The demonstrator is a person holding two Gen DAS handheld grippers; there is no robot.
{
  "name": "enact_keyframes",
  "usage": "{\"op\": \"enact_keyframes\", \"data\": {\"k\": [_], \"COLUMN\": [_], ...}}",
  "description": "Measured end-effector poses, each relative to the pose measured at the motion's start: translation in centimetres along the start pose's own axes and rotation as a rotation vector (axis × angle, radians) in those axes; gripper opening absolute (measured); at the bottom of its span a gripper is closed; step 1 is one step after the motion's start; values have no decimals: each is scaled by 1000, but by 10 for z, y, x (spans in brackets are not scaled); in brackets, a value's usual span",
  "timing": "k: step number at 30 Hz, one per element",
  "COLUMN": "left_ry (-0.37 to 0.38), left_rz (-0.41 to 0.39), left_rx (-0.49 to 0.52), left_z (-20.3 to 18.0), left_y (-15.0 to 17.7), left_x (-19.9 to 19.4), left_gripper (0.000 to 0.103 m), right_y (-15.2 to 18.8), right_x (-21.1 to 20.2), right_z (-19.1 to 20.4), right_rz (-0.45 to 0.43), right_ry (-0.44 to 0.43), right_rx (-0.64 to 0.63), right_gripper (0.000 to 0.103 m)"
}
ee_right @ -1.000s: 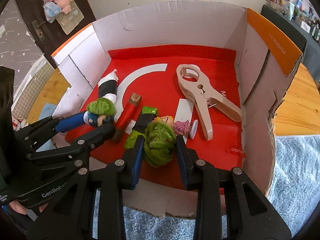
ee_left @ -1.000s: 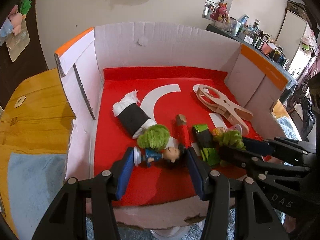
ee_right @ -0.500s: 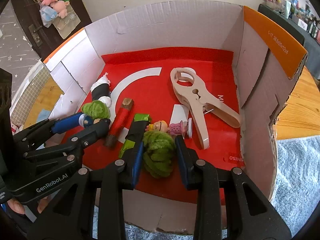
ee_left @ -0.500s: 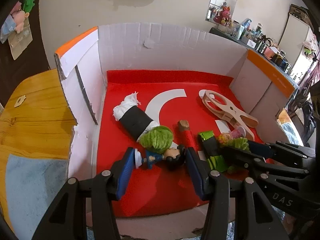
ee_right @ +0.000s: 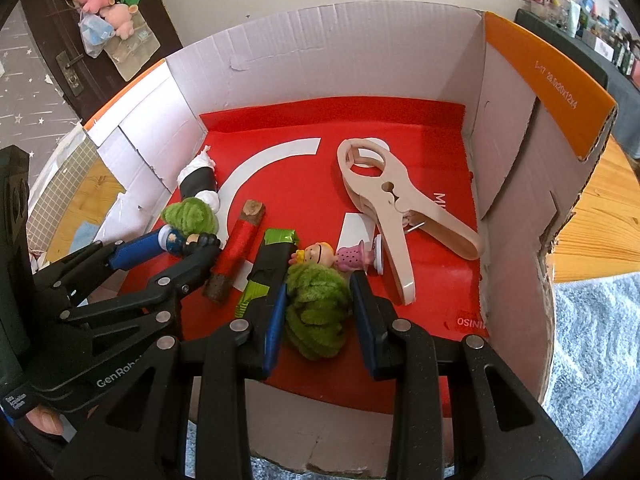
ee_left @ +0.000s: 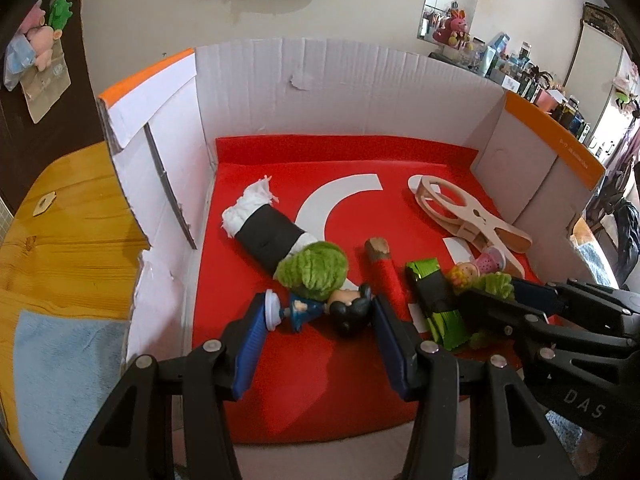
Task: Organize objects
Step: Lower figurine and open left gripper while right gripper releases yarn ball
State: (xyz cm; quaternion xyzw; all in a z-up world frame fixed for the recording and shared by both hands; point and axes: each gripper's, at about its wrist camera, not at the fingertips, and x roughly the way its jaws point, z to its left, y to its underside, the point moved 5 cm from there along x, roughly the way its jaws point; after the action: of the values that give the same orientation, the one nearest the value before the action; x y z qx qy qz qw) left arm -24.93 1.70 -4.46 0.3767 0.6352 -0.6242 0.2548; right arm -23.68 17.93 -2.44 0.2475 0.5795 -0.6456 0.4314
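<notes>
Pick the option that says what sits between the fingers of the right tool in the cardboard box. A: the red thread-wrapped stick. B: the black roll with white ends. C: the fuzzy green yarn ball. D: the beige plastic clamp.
C: in the right wrist view the fuzzy green yarn ball lies between the blue pads of the right tool, while the beige plastic clamp lies apart.

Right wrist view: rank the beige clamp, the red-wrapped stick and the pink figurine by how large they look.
1. beige clamp, clearly the largest.
2. red-wrapped stick.
3. pink figurine, smallest, and partly hidden by green yarn.
All three lie at a similar depth in the box, so nearness hardly skews this.
</notes>
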Motion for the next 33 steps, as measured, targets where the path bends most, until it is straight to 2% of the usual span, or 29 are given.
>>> {"op": "enact_keyframes", "data": {"k": [24,25,28,33], "left_ry": [-3,-4,-8,-5], "left_rz": [-15,-18,-28,-28], "left_rx": [6,8,11,9], "left_z": [-1,-1,0,1], "left_y": [0,0,-1,0], "left_x": [-5,-7,-11,-13], "left_gripper": [54,54,54,54], "right_y": [3,4,4,5], "right_x": [-10,-11,-15,-20], "right_z": [-3,-3,-1,2], "right_rz": [-4,-5,-24,-33], "right_ry": [-7,-7,4,6], "right_rx": [-2,-3,-8,-8], "right_gripper": [31,32,51,52]}}
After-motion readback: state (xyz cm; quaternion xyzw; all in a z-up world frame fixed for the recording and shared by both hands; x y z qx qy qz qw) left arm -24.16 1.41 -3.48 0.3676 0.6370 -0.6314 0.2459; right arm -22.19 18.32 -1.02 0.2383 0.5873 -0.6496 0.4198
